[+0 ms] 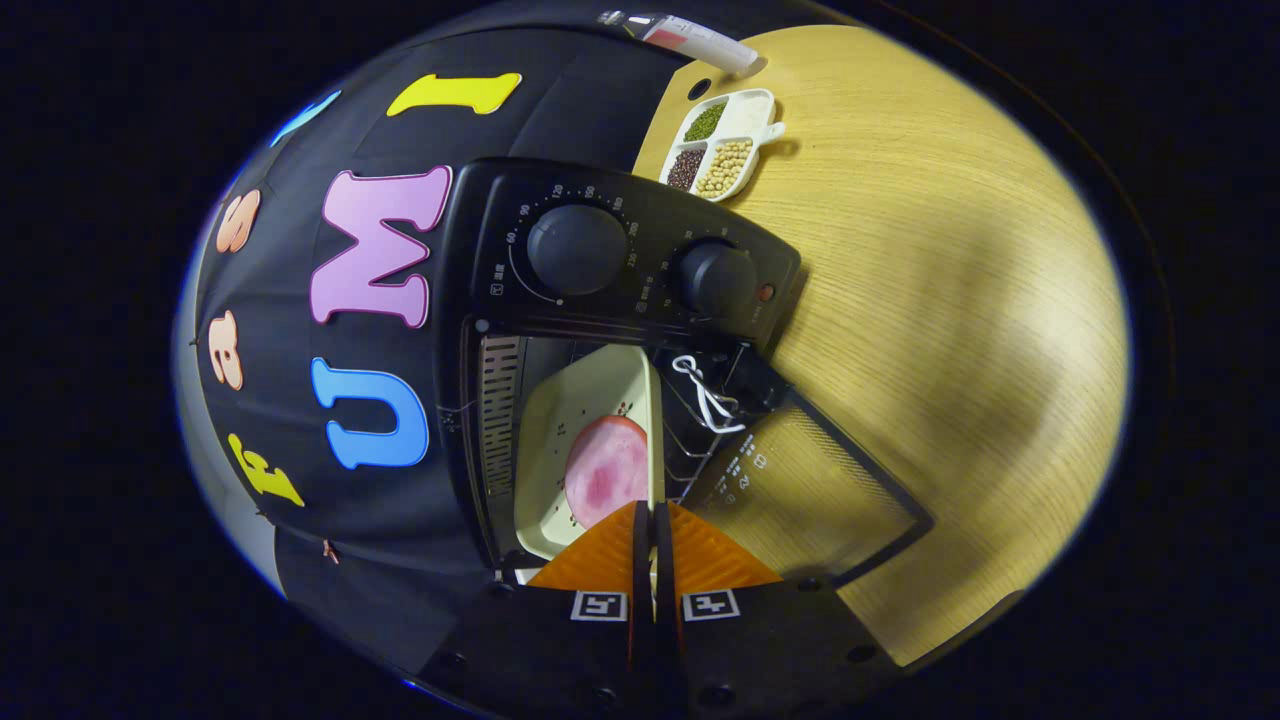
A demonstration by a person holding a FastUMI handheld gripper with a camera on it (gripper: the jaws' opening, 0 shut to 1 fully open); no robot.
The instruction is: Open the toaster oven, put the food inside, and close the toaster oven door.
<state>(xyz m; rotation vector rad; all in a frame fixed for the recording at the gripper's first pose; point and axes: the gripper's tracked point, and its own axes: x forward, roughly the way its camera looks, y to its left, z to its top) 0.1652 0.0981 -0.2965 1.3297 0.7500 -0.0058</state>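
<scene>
The black toaster oven stands on the wooden table with two knobs on its panel. Its glass door hangs fully open, and a white cord is tied at the door's handle. A cream tray sits in the oven's opening and carries a round pink slice of food. My gripper is shut on the tray's near rim, with the rim running into the seam between the fingers. How deep the tray reaches into the cavity cannot be told.
Beyond the oven, a white divided dish with beans and seeds lies on the table, and a small bottle lies past it. The oven's wire rack shows beside the tray. The black booth wall stands behind the oven.
</scene>
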